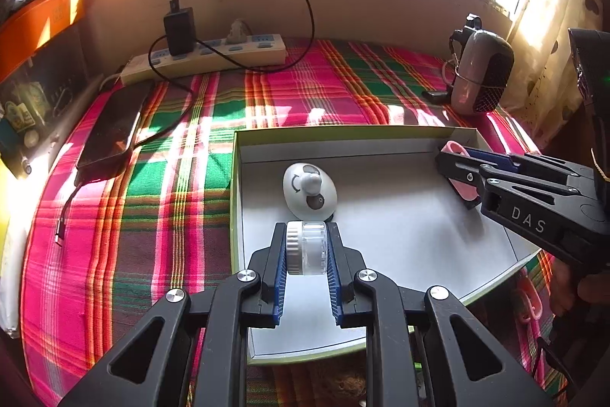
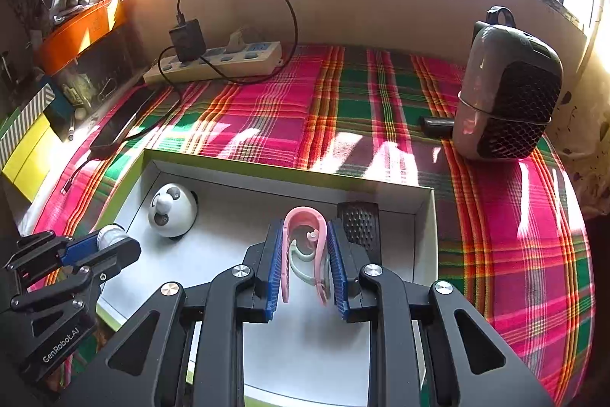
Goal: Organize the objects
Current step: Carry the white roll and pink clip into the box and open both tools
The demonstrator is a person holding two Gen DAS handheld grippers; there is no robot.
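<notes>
- Two grippers at work over one shallow box [image 1: 244, 178], each with something clamped.
- Nearest in the left wrist view: left gripper [image 1: 307, 248] closed to the width of a small clear jar [image 1: 307, 246] with a ribbed white cap, blue ridged pads pressed on both ends, jar lying sideways above the near part of the box floor. Whether touching the floor or just above it, cannot tell.
- Nearest in the right wrist view: right gripper [image 2: 305, 256] closed partway on a pink clip [image 2: 305, 235], a smooth plastic loop with a pale green hook nested inside; held over the right half of the box.
- Likely step: placing both items in the box. Next move, by judgement: lower, then open each claw gently; round jar prone to roll once freed.
- Just beyond the jar: white egg-shaped toy [image 1: 309, 192] with dark spots, glossy, resting on the box floor.
- Far right box corner: black perforated piece [image 2: 358, 224], flat, dimpled.
- Box itself: white card inside, green rim.
- Under everything: plaid cloth [image 2: 267, 109], woven pink, green and orange.
- Far left: dark phone [image 1: 112, 128], cable attached; cream power strip [image 1: 213, 58] with black charger.
- Far right: grey speaker [image 2: 507, 86], rounded, with black mesh.
</notes>
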